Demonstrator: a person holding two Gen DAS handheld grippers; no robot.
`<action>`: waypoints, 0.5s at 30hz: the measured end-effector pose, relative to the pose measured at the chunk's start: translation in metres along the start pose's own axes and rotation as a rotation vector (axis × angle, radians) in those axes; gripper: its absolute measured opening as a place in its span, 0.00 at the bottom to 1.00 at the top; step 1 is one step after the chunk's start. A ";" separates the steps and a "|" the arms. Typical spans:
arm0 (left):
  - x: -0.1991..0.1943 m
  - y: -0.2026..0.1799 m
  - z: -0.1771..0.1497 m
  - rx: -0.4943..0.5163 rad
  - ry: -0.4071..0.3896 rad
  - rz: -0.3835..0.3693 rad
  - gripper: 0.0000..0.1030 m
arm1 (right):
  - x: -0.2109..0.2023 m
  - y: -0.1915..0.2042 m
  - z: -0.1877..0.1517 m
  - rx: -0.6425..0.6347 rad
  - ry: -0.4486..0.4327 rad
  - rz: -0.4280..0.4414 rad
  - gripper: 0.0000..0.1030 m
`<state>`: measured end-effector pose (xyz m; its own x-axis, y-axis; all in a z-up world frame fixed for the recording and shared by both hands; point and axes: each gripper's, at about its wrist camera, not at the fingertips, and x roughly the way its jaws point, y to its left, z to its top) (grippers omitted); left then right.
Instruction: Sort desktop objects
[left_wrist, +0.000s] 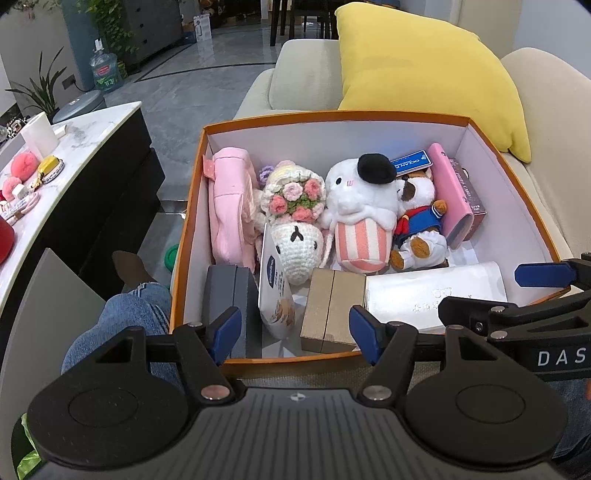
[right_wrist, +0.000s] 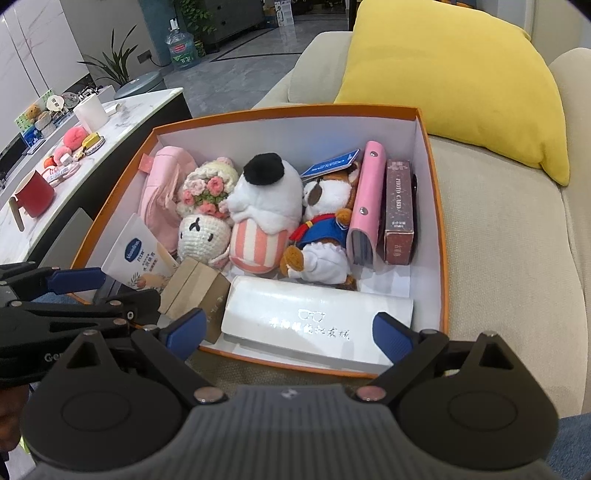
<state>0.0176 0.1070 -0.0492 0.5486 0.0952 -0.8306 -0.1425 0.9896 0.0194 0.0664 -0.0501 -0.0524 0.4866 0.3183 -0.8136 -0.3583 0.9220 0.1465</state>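
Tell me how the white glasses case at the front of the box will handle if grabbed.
The white glasses case looks rigid, so it should hold its shape. Its glossy surface may slip in the tongs. Lying flat and long, it seems unlikely to roll.

Two wrist views, close above the shared orange box (left_wrist: 192, 206), angled down.

both grippers, left (left_wrist: 295, 332) and right (right_wrist: 290, 332), jaws spread, empty.
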 end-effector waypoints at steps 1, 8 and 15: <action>0.000 0.000 0.000 -0.001 0.000 0.000 0.74 | 0.000 0.000 0.000 0.000 -0.001 -0.001 0.94; 0.000 0.001 0.000 -0.006 0.001 -0.002 0.74 | 0.000 0.000 -0.001 0.002 -0.001 -0.002 0.94; -0.001 0.000 -0.001 -0.010 0.000 -0.004 0.74 | 0.001 0.000 -0.001 0.007 -0.005 -0.007 0.94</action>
<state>0.0164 0.1073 -0.0488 0.5496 0.0913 -0.8304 -0.1488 0.9888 0.0102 0.0662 -0.0496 -0.0537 0.4931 0.3127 -0.8119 -0.3490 0.9259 0.1447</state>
